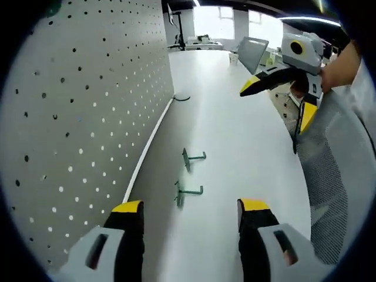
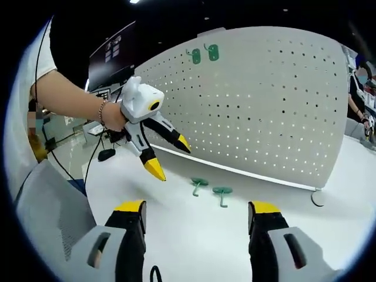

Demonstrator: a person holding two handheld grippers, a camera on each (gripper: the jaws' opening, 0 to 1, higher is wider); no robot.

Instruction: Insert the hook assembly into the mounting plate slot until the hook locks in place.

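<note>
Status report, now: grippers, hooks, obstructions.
Left gripper open, empty. Right gripper open, empty. Two green hooks loose on the table, ungrabbed; two more hung on the pegboard. Nothing blocking.

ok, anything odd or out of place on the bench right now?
Nothing damaged or spilled. Two green hooks lie loose on the white table in front of the pegboard, while two more hang near its top. Both hand-held grippers are open and empty.

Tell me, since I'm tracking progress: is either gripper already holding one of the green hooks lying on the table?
No: in the right gripper view both green hooks lie loose on the white table, ahead of open, empty jaws.
</note>
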